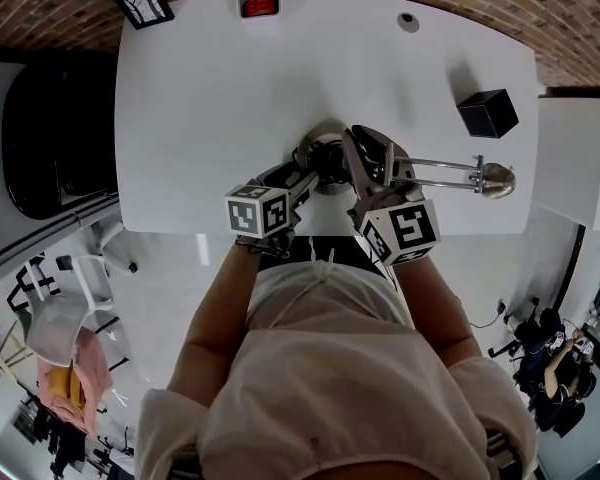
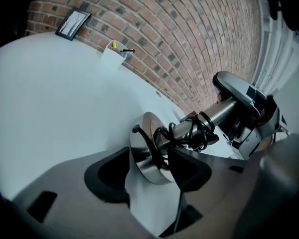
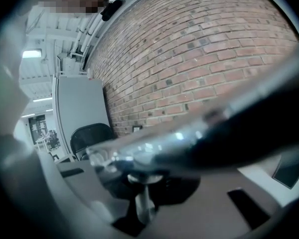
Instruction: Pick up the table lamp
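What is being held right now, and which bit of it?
The right hand-held gripper holds the table lamp by its thin metal arm. The left hand-held gripper is open around the round base, not gripping.

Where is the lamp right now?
Head view: the lamp is at the table's near edge, right of centre, its base between the left gripper's open jaws, its arm clamped in the right gripper.

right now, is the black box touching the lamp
No, the black box sits on the table apart from the lamp.
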Demonstrator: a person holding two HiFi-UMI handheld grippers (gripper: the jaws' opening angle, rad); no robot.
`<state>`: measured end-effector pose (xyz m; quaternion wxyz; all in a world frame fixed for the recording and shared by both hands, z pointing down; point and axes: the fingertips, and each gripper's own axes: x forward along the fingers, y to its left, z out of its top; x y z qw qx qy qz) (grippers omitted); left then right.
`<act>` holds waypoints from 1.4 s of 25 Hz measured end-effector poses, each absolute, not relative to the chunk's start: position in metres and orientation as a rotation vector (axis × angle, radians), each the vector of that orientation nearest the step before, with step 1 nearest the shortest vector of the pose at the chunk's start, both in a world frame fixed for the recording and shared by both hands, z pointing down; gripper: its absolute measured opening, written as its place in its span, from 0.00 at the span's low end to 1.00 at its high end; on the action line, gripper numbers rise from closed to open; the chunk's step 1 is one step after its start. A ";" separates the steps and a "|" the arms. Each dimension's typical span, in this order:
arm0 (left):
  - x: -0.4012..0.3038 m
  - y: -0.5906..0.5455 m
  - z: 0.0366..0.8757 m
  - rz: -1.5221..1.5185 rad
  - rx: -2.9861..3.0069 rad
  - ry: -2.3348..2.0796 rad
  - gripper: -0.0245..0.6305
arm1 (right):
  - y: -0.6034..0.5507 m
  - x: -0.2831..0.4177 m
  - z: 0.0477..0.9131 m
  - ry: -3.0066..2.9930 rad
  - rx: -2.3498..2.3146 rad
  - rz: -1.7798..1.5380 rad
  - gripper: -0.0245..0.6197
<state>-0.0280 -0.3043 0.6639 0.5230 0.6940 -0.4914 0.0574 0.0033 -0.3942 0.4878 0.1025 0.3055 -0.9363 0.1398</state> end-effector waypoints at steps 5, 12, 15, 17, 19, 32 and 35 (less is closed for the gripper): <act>-0.016 -0.310 0.671 0.064 1.595 -1.039 0.38 | -0.396 0.008 0.489 -2.773 0.898 0.446 0.12; -0.007 -0.314 0.671 -0.017 1.518 -0.926 0.35 | -0.400 0.010 0.488 -2.778 0.896 0.464 0.12; -0.006 -0.314 0.672 -0.025 1.516 -0.932 0.34 | -0.400 0.009 0.489 -2.777 0.884 0.452 0.12; -0.006 -0.314 0.672 -0.038 1.505 -0.927 0.34 | -0.400 0.009 0.489 -2.773 0.885 0.448 0.12; -0.007 -0.315 0.671 -0.073 1.490 -0.925 0.32 | -0.400 0.010 0.489 -2.763 0.893 0.448 0.11; -0.012 -0.319 0.655 -0.087 1.507 -0.994 0.30 | -0.408 0.018 0.480 -2.699 0.966 0.439 0.09; -0.014 -0.322 0.644 -0.109 1.520 -1.004 0.30 | -0.408 0.015 0.466 -2.707 0.966 0.399 0.09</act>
